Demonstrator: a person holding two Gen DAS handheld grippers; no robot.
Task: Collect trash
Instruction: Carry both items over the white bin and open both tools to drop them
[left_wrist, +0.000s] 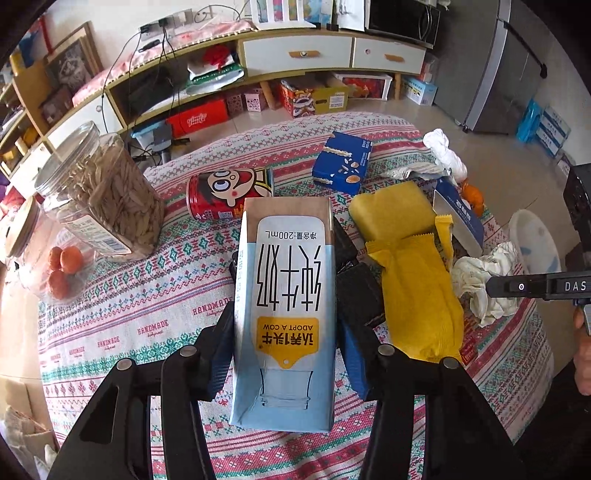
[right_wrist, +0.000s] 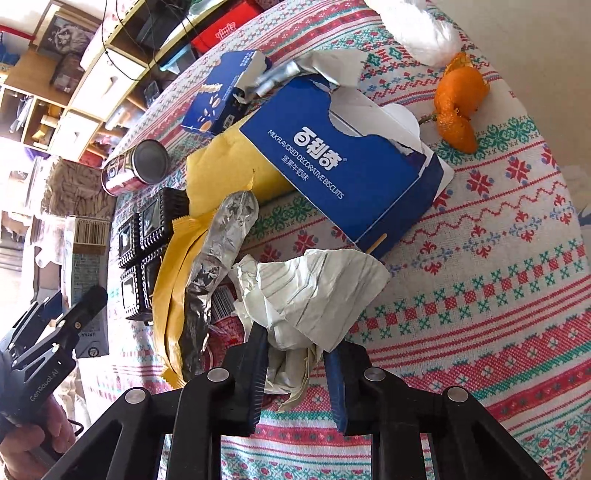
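- Closest, the left gripper (left_wrist: 286, 325) is clamped on the sides of a milk carton (left_wrist: 288, 295), lifted over the patterned tablecloth (left_wrist: 147, 295).
- Likewise the right gripper (right_wrist: 297, 369) pinches a crumpled paper wad (right_wrist: 314, 295).
- Beside it lie a yellow wrapper (right_wrist: 173, 295) and black tray (right_wrist: 147, 251).
- Farther off: blue biscuit box (right_wrist: 351, 166), red can (left_wrist: 229, 194), orange peel (right_wrist: 458, 107).
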